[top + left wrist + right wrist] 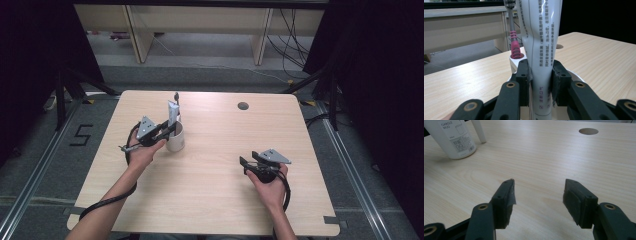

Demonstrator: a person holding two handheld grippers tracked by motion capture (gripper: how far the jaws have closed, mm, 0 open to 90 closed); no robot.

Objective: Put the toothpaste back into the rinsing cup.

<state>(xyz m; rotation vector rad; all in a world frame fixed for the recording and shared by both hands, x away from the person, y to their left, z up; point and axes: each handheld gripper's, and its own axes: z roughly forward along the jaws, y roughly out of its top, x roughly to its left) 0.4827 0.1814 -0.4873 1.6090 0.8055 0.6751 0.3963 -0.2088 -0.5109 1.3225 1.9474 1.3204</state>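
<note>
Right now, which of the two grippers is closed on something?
The left gripper: its jaws clamp the white tube standing in the mug. The right gripper is open over bare table.

White tube (pixel 541 50) upright in white mug (pixel 176 138)

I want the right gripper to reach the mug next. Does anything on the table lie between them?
Nothing visible does. Bare table lies between the open right gripper and the white mug, where the left gripper clamps the toothpaste tube.
</note>
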